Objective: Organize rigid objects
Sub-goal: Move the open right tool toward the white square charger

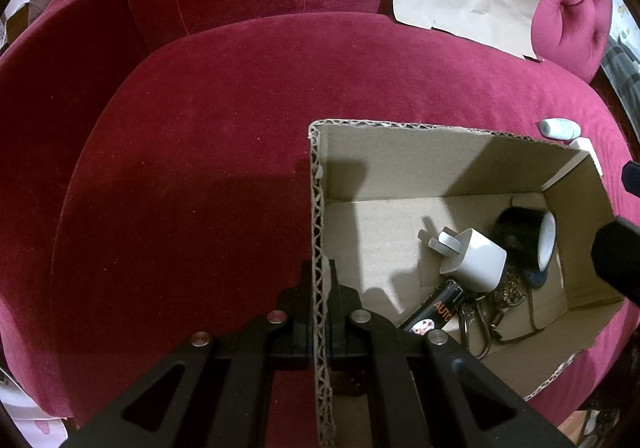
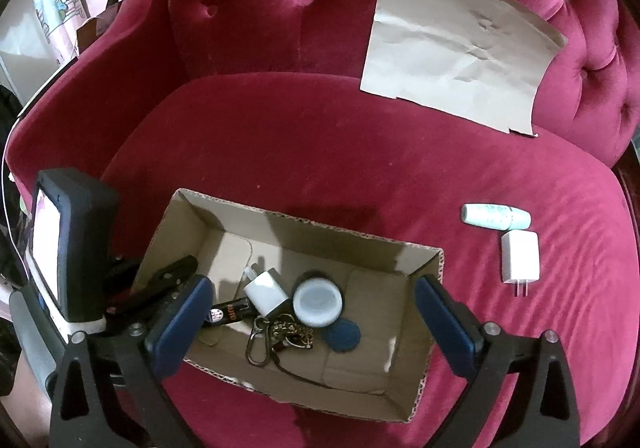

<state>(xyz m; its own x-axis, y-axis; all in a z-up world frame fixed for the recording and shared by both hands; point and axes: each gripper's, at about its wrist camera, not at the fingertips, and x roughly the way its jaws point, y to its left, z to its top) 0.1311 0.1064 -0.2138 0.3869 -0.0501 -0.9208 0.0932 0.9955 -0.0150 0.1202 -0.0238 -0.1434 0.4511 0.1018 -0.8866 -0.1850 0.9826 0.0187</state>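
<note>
On the red velvet seat (image 2: 320, 151), items running left to right:

- Left gripper (image 1: 320, 322): jaws are clamping the corrugated left wall of the cardboard box (image 2: 304, 226), steadying it; its finger tips are lying hidden behind that wall.
- Box contents: a black cell lettered "AUTO" (image 2: 230, 311), a white plug adapter (image 2: 266, 291), a key ring with clip (image 2: 276, 334), a white-rimmed round jar (image 2: 318, 300) and a dark blue disc (image 2: 342, 335) (all lying close together, some touching; the dark mass behind the jar in the left wrist view is too murky to name).
- Right gripper (image 2: 310, 306): jaws are standing fully spread over the box, gripping nothing.
- Loose items: a pale green tube (image 2: 496, 216), long axis running across the seat, and just beside it a white charger (image 2: 520, 258), long axis running toward the camera, prongs nearest. Both are lying to the right of the box, outside it, so the right gripper is judged the nearer.
- Tan paper sheet (image 2: 460, 51): leaning on the backrest.
</note>
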